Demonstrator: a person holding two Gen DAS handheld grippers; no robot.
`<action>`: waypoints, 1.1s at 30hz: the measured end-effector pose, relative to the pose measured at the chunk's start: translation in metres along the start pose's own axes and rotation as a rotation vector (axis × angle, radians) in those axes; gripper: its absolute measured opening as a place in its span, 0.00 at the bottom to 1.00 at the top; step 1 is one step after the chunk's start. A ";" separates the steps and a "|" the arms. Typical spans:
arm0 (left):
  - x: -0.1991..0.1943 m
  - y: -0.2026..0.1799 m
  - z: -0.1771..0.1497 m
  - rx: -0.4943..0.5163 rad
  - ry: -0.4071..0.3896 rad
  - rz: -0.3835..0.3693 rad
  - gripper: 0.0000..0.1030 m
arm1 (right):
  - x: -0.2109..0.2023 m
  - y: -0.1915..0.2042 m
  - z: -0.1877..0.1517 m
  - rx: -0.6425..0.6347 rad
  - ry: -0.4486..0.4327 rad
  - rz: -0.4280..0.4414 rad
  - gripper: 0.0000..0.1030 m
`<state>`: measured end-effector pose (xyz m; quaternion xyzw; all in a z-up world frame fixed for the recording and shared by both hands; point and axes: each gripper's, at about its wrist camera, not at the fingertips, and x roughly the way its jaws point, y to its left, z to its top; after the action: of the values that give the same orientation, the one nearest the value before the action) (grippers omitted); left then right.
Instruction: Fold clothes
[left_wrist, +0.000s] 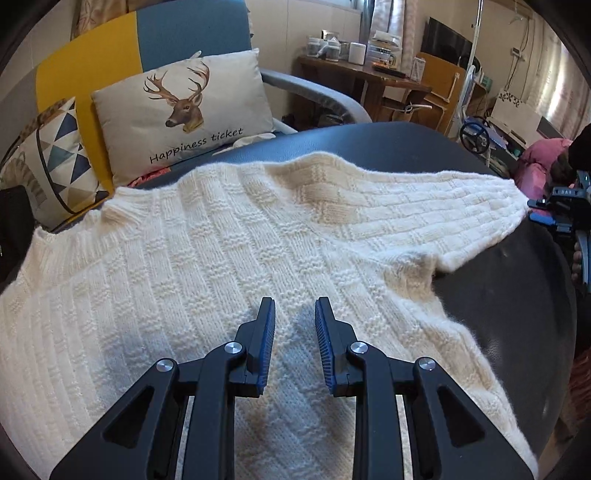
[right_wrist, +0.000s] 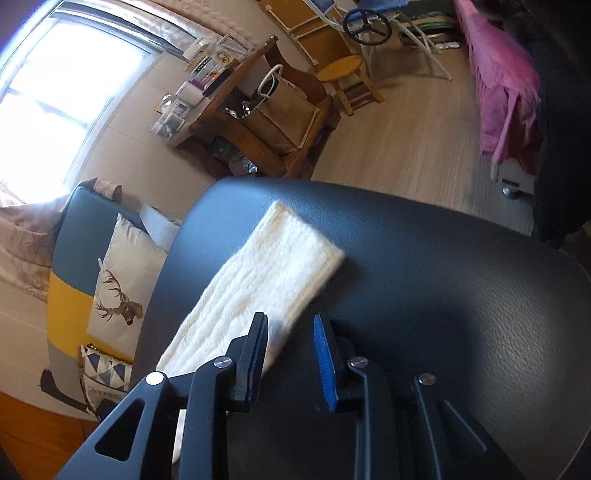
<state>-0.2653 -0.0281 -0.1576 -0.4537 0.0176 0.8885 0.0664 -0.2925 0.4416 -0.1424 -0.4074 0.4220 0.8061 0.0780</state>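
Observation:
A cream knitted sweater (left_wrist: 207, 251) lies flat on a dark round table (left_wrist: 517, 302), one sleeve (left_wrist: 436, 218) stretched out to the right. My left gripper (left_wrist: 294, 314) hovers open over the sweater's body, nothing between its fingers. In the right wrist view that sleeve (right_wrist: 273, 273) runs across the table (right_wrist: 443, 280) to its cuff. My right gripper (right_wrist: 290, 328) is open above the sleeve's near edge, its left finger over the knit, its right finger over bare table. The right gripper also shows at the far right edge of the left wrist view (left_wrist: 565, 218).
A sofa with a deer cushion (left_wrist: 184, 114) and a triangle-print cushion (left_wrist: 51, 162) stands behind the table. A wooden desk (left_wrist: 362, 81) with jars, a stool (right_wrist: 343, 70) and a pink cloth (right_wrist: 506, 85) lie beyond. Bare table extends right of the sleeve.

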 end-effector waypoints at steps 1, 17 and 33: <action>0.002 -0.001 -0.001 0.003 0.002 0.001 0.25 | 0.001 0.001 0.001 0.012 -0.011 -0.011 0.26; 0.004 0.008 -0.002 -0.019 -0.002 -0.043 0.25 | 0.027 0.063 -0.014 -0.374 -0.071 -0.333 0.11; 0.010 -0.016 0.015 0.110 0.009 -0.099 0.25 | 0.007 0.100 -0.030 -0.735 -0.225 -0.591 0.05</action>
<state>-0.2807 -0.0096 -0.1563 -0.4535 0.0439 0.8799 0.1350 -0.3261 0.3547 -0.0950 -0.4208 -0.0354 0.8842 0.1998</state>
